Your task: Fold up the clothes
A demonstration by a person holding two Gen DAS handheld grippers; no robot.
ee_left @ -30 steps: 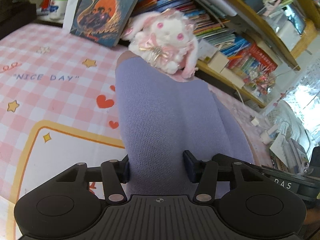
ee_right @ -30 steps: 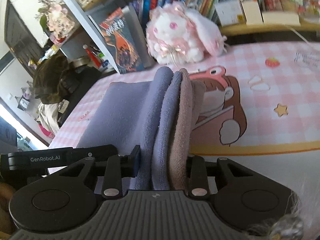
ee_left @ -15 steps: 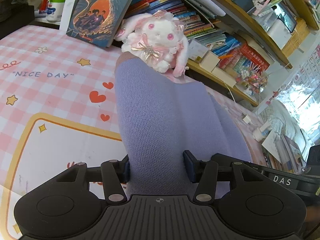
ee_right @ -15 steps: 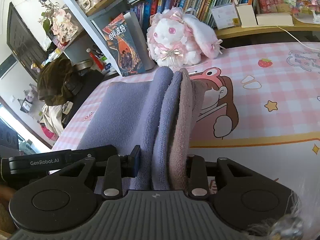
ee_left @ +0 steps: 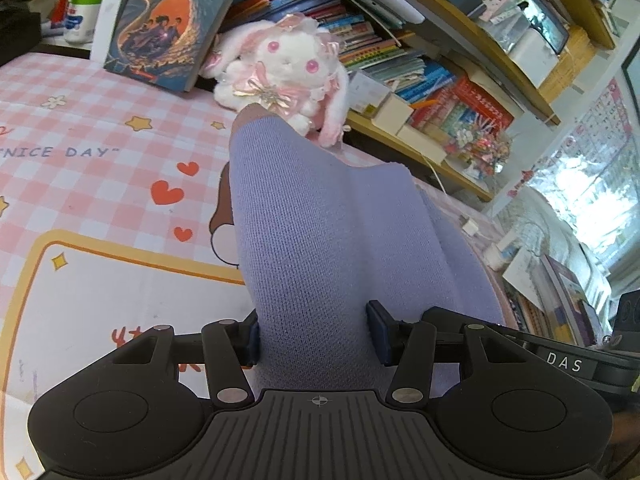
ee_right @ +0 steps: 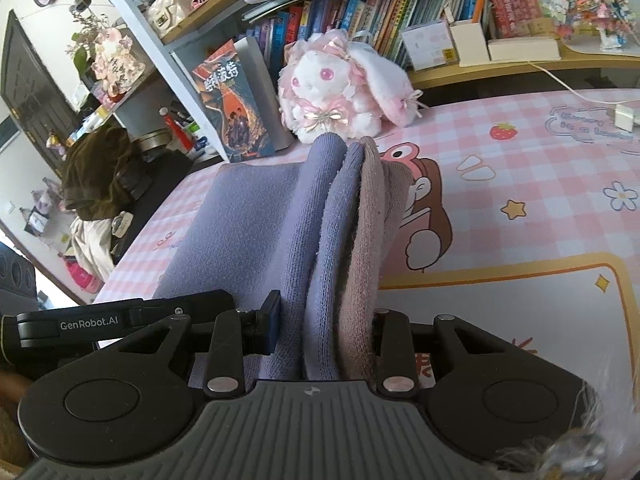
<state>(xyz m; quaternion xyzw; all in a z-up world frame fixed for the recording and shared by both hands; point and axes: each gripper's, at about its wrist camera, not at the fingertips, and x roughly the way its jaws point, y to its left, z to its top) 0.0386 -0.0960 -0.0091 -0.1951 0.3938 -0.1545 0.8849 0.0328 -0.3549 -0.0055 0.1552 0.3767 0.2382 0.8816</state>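
Left gripper (ee_left: pixel 314 334): jaws part-closed, clamped on a thick fold of the garment (ee_left: pixel 320 232), one blue-padded finger pressing each side.

Right gripper (ee_right: pixel 324 330): jaws likewise closed on bunched layers of the same garment (ee_right: pixel 320 248); in this view three lavender folds and a mauve-brown one stand edge-up between the fingers.

Garment: lavender knit with a mauve inner face. It is held up by both grippers above the mat (ee_left: pixel 80 148), running forward from the jaws toward the plush (ee_left: pixel 284 68). In the right wrist view a flat lavender panel spreads to the left of the pinched ridge; whether that panel rests on the mat cannot be told.

Mat (ee_right: pixel 540 208): pink-and-white check, printed with hearts, stars, a strawberry, a brown cartoon figure and the words "NICE DAY"; a yellow-bordered white panel lies near the grippers.

Plush: white-and-pink rabbit with bows, seated at the far edge of the mat, just beyond the garment's far end.

Book (ee_left: pixel 176 20): illustrated cover, leaning upright beside the plush (ee_right: pixel 340 88).

Shelves (ee_left: pixel 460 64): crowded with books and boxes behind the mat.
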